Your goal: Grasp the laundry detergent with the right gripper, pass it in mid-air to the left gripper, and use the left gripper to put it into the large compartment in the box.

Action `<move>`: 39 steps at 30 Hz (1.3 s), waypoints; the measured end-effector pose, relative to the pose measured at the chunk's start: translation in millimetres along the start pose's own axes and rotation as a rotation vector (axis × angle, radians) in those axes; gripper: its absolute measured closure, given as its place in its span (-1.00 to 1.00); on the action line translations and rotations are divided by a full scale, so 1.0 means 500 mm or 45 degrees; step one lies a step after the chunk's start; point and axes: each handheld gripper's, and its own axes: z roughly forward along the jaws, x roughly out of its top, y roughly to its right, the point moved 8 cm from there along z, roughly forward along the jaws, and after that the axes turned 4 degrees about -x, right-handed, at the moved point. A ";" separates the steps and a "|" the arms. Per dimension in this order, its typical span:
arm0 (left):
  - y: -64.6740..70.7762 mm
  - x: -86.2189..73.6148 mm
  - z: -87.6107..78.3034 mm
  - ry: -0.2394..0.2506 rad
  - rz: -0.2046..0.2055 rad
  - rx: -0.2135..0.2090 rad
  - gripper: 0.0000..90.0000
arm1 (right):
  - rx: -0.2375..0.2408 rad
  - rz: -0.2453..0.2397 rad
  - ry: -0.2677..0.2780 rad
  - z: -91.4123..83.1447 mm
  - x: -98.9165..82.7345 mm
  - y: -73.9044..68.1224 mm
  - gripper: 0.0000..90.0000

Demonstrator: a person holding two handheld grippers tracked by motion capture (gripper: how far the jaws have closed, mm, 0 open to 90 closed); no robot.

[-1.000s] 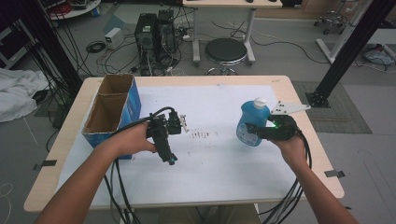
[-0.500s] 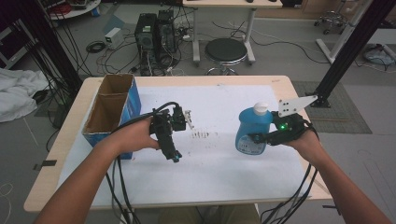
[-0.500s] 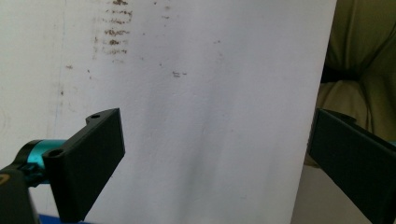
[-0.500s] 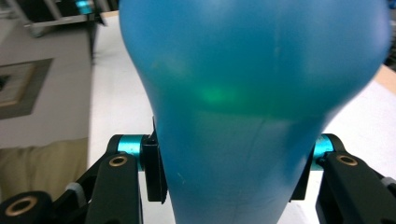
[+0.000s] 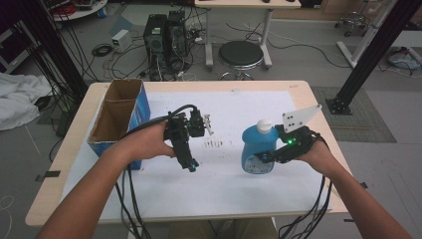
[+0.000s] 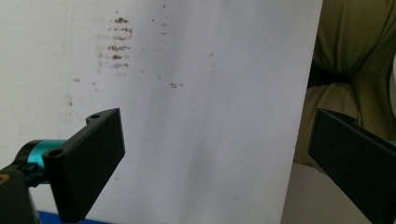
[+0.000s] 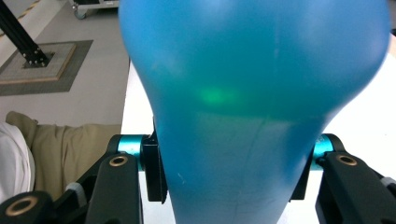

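A white sheet (image 5: 224, 189) with a patch of dark specks (image 5: 215, 144) covers the wooden tabletop (image 5: 323, 124). An open cardboard box (image 5: 117, 117) with blue sides stands at the left edge. Beyond, a round black stool (image 5: 241, 54) and two computer towers (image 5: 164, 32) stand on the floor amid cables.

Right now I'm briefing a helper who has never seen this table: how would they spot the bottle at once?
Start at the white sheet covering the wooden table. On its right half, the blue bottle stands upright, clamped by the right gripper. Its white cap and rounded blue body set it apart from the open cardboard box at the left edge.
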 end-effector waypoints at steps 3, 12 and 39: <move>0.003 0.011 -0.008 0.006 0.007 -0.005 -0.91 | 0.013 -0.016 -0.009 0.010 0.002 -0.004 0.02; 0.010 0.050 -0.028 0.020 0.058 -0.028 -0.91 | 0.047 -0.087 -0.027 0.051 0.033 -0.021 0.02; 0.010 0.151 -0.069 0.034 0.160 -0.072 -0.91 | 0.070 -0.123 -0.016 0.126 0.094 -0.027 0.02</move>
